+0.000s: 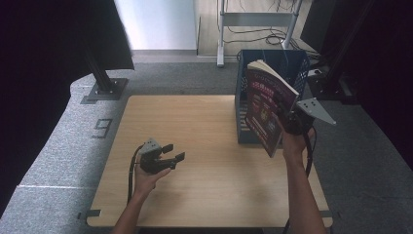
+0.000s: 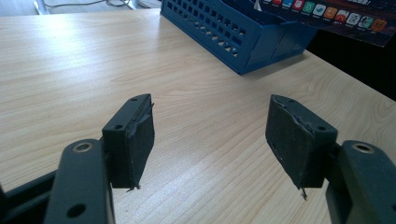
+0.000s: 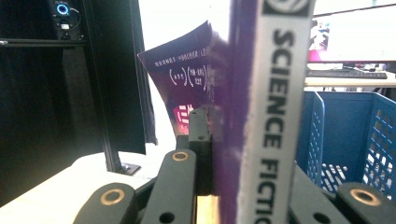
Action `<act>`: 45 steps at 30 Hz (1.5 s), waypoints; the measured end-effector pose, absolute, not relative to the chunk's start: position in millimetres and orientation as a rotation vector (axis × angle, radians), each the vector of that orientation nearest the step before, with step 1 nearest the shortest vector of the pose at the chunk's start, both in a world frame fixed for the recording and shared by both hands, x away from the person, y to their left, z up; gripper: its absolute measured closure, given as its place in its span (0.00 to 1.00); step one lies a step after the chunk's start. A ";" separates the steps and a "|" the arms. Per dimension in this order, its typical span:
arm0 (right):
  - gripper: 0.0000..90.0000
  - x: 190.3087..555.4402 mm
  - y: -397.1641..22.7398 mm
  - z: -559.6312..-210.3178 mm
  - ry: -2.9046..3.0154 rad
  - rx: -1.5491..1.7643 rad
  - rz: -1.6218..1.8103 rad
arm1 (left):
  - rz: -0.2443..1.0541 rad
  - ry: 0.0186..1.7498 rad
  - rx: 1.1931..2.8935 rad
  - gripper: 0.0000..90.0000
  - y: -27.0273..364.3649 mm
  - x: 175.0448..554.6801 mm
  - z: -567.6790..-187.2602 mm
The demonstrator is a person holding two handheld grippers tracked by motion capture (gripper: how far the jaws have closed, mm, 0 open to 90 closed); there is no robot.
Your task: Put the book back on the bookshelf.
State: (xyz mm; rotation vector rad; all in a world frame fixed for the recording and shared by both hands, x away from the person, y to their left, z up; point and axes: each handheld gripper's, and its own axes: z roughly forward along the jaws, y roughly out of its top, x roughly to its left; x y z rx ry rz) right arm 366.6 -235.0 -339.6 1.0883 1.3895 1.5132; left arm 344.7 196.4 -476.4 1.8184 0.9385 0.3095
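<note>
Right gripper (image 1: 286, 116) clamps the purple book (image 1: 265, 105) by its spine edge, upright, just in front of the blue crate (image 1: 242, 105), probably so it slots in vertically. Left gripper (image 1: 174, 152) idles well left of the crate, jaws apart, empty, clear of the path.

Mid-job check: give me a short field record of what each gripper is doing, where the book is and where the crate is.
right gripper: shut on book, raised over the table's right side
book: purple cover, upright, in the air beside the crate
left gripper: open, nothing between jaws, low over table
crate: blue, at the table's far right corner
table: light wood
</note>
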 end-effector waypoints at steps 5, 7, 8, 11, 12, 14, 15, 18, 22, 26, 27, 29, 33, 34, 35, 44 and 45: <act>0.91 371.1 -233.4 -340.5 1.385 1.092 1.506 | 0.311 0.940 1.815 0.36 197.3 344.6 -476.1; 0.91 373.2 -233.0 -340.4 1.383 1.096 1.505 | 0.311 0.940 1.816 0.36 198.0 344.7 -475.9; 0.91 374.6 -232.8 -340.3 1.380 1.100 1.506 | 0.311 0.940 1.815 0.36 198.4 344.8 -475.8; 0.91 379.5 -231.7 -339.1 1.374 1.105 1.505 | 0.312 0.943 1.811 0.36 199.4 344.5 -475.3; 0.91 380.5 -231.3 -338.8 1.374 1.105 1.505 | 0.311 0.943 1.809 0.36 200.0 344.5 -475.1; 0.91 383.6 -230.3 -337.9 1.372 1.105 1.500 | 0.313 0.944 1.810 0.36 200.9 344.8 -475.1; 0.91 384.6 -229.9 -337.7 1.372 1.105 1.498 | 0.311 0.945 1.810 0.36 201.3 344.9 -475.2; 0.91 388.7 -228.8 -337.0 1.369 1.110 1.492 | 0.310 0.945 1.808 0.36 201.9 344.9 -475.2; 0.91 396.0 -228.1 -337.2 1.363 1.119 1.485 | 0.309 0.949 1.798 0.37 205.1 345.0 -474.9; 0.91 403.8 -227.4 -337.4 1.359 1.128 1.478 | 0.306 0.957 1.792 0.37 207.6 345.2 -475.4; 0.91 405.8 -227.3 -337.4 1.356 1.130 1.477 | 0.303 0.958 1.792 0.37 207.6 345.2 -475.7; 0.91 409.7 -227.5 -337.2 1.353 1.135 1.475 | 0.302 0.959 1.798 0.37 206.6 345.2 -477.1; 0.91 416.7 -226.6 -336.0 1.347 1.140 1.465 | 0.290 0.955 1.812 0.37 202.6 345.1 -480.3; 0.91 418.2 -226.3 -335.6 1.347 1.141 1.464 | 0.288 0.953 1.818 0.36 201.5 345.0 -480.9; 0.91 420.1 -226.0 -335.0 1.344 1.141 1.461 | 0.284 0.951 1.821 0.36 200.7 344.9 -481.4; 0.91 431.4 -221.9 -332.5 1.314 1.137 1.440 | 0.278 0.957 1.821 0.36 200.1 344.6 -482.8; 0.91 432.7 -221.5 -332.7 1.313 1.138 1.443 | 0.280 0.956 1.824 0.36 200.6 344.5 -482.7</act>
